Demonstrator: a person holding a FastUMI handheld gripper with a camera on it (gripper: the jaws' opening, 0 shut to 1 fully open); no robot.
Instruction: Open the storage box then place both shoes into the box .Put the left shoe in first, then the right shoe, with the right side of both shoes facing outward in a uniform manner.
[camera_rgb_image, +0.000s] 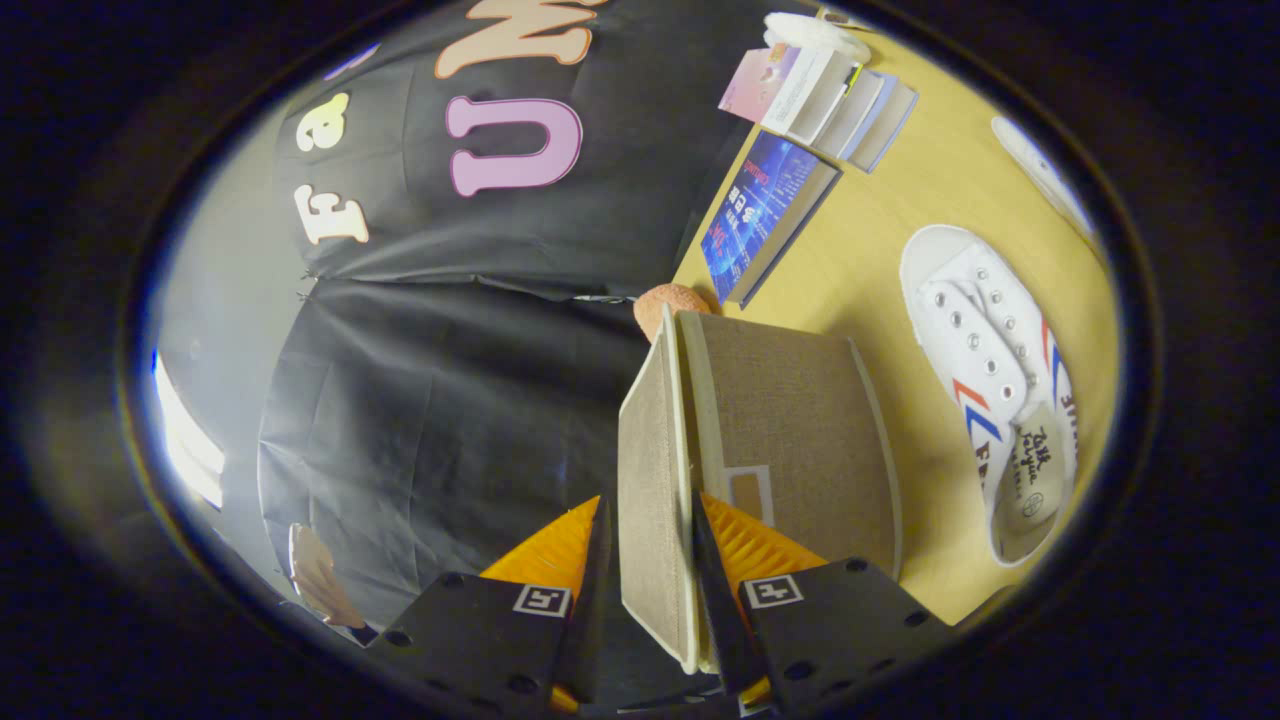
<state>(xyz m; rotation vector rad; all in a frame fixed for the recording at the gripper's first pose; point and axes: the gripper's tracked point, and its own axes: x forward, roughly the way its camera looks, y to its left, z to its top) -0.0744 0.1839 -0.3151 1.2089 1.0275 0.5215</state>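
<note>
The hand-held gripper (648, 560) has its two fingers closed on the thin beige fabric-covered lid (655, 490) of the storage box, one finger on each face of the panel, and the lid stands swung away from the box's front. The beige woven-fabric storage box (800, 430) itself sits on the yellow wooden worktop (880, 240), just ahead of the fingers, with a pale trim along its edges and a small label window on its front. The lid looks like stiff board under cloth: light, rigid enough to swing as one piece, and rough enough not to slip, so a pinch near its free edge, as now, seems the right hold; the box is probably light too and may slide if the lid is pulled hard. The white canvas lace-up shoe with red and blue stripes (1000, 400) lies on the worktop just beside the box, on its far side from the lid, sole down and opening towards the gripper. It should be soft and light; its heel collar or side wall looks the easiest place to grasp. Books (765, 215) lie beyond the box, near the worktop's far edge.
</note>
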